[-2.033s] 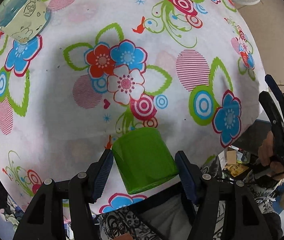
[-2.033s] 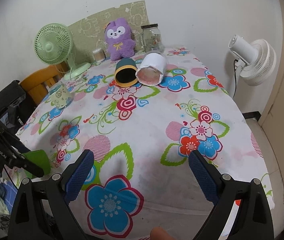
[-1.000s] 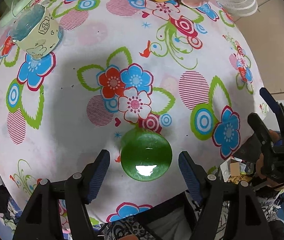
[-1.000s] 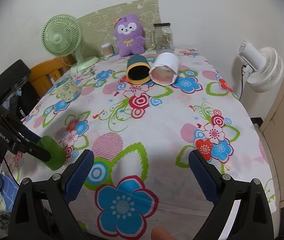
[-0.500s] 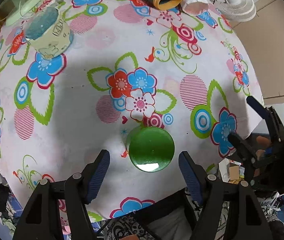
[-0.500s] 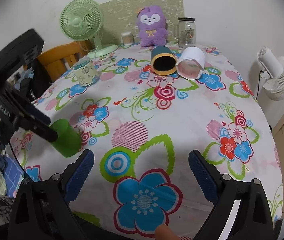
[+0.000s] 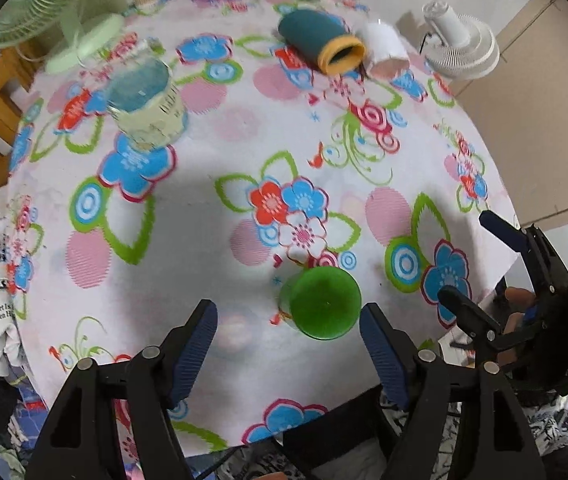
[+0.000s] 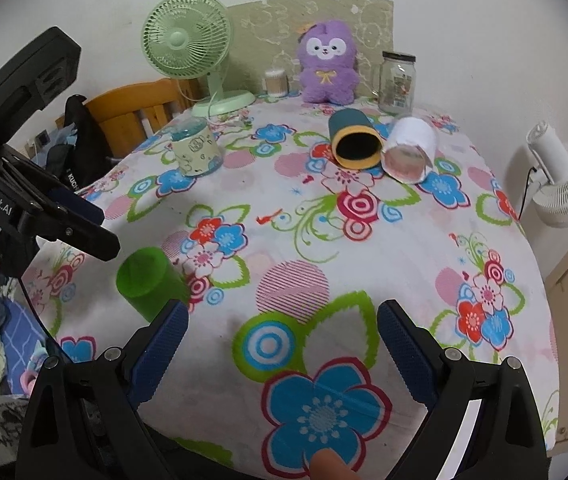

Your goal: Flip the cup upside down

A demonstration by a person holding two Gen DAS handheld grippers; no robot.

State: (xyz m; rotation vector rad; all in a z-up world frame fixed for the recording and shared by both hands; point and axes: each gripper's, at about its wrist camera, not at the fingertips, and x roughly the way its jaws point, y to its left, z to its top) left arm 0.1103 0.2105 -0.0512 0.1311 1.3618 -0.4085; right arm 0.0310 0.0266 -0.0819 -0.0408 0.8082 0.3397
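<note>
A green cup [image 7: 319, 305] stands upside down on the flowered tablecloth [image 7: 188, 240] near the front left edge, its flat bottom up. It also shows in the right wrist view [image 8: 149, 285]. My left gripper [image 7: 289, 344] is open and empty, hovering above and just behind the cup, which sits off toward its right finger. That gripper shows in the right wrist view [image 8: 84, 224], above the cup. My right gripper [image 8: 282, 346] is open and empty over the table's front edge; in the left wrist view [image 7: 480, 264] it is off the table's right edge.
A pale mug [image 8: 196, 152] stands at the left. A teal tube [image 8: 354, 142] and a white cup [image 8: 410, 152] lie on their sides further back. A green fan [image 8: 188, 46], purple plush [image 8: 326, 64] and glass jar [image 8: 398, 80] line the far edge. A white fan [image 8: 564, 180] stands right.
My left gripper let go of the green cup, which now stands bottom up on the cloth, and has drawn back and up. My right gripper moved nearer the table.
</note>
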